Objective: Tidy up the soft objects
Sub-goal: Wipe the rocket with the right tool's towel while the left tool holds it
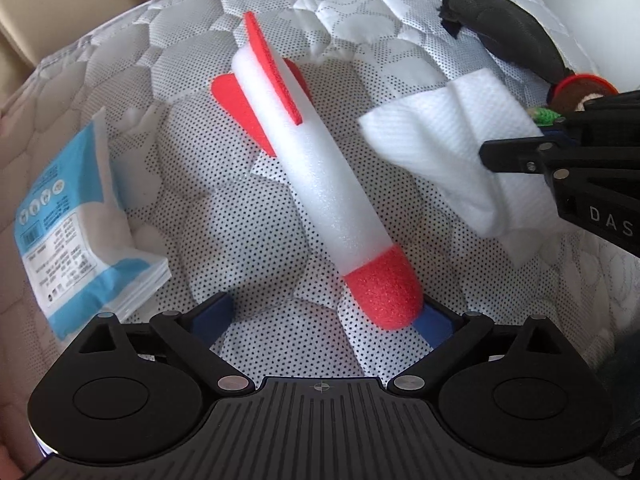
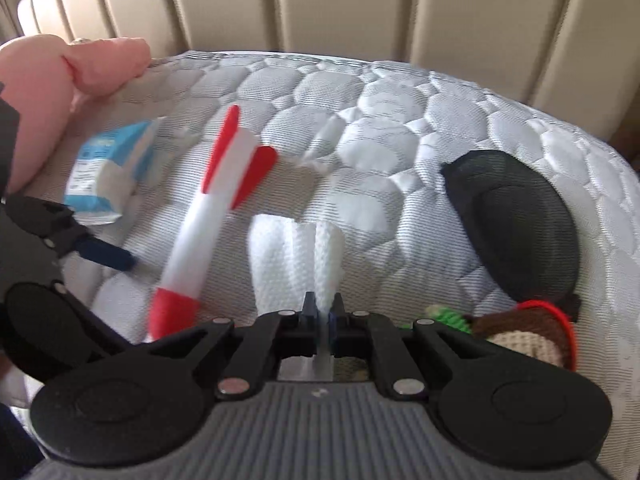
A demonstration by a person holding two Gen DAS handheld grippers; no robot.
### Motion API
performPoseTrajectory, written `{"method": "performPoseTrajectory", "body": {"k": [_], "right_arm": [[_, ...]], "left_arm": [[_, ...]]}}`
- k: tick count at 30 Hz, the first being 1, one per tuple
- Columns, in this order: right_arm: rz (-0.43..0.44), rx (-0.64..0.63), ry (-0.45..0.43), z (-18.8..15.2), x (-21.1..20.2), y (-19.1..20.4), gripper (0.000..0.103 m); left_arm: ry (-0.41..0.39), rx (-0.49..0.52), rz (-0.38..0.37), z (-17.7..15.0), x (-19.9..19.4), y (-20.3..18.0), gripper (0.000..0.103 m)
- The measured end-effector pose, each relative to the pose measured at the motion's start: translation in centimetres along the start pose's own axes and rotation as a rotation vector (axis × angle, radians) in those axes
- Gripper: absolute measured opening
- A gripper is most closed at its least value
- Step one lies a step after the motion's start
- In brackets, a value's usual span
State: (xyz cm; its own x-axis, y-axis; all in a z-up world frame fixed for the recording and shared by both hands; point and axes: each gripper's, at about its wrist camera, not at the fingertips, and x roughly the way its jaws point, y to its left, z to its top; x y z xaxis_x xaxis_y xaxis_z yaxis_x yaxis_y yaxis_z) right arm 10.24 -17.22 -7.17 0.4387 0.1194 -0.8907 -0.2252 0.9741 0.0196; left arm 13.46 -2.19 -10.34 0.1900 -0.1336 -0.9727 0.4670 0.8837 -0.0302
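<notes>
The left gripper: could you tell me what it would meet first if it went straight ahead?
Probably the foam rocket: its red nose lies just ahead of the open left gripper, beside one finger. Depth is unclear.

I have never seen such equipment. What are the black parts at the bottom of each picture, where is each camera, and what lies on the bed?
Each black part is a hand-held gripper with two blue-tipped fingers; a person carries one in each hand. A wide-angle camera on each looks forward along its fingers, so one picture comes from the left gripper and the other from the right gripper.

The left one is open, its fingers on either side of the red nose of a foam rocket. The right one is shut on a white cloth.

On the quilted mattress also lie a blue and white packet, a black pad and a crocheted toy.
</notes>
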Motion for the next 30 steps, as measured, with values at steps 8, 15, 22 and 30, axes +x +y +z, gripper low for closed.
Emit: {"method": "performPoseTrajectory", "body": {"k": [8, 15, 22, 30], "right_arm": [[-0.05, -0.017, -0.042, 0.1, -0.5, -0.5, 0.006], [-0.034, -0.023, -0.07, 0.4, -1.2, -0.4, 0.006], [-0.012, 0.028, -0.076, 0.7, -1.4, -1.4, 0.006], [0.121, 0.169, -0.147, 2.3, -2.7, -3.6, 0.006]], "left_arm": [[-0.056, -0.108, -0.005, 0.3, -0.3, 1.8, 0.099], [-0.146, -0.291, -0.075, 1.1, -0.3, 4.0, 0.066], [-0.293, -0.083, -0.006, 2.4, -1.2, 1.6, 0.034], [-0.334, 0.237, 0.028, 2.1, -1.8, -1.1, 0.036]]}}
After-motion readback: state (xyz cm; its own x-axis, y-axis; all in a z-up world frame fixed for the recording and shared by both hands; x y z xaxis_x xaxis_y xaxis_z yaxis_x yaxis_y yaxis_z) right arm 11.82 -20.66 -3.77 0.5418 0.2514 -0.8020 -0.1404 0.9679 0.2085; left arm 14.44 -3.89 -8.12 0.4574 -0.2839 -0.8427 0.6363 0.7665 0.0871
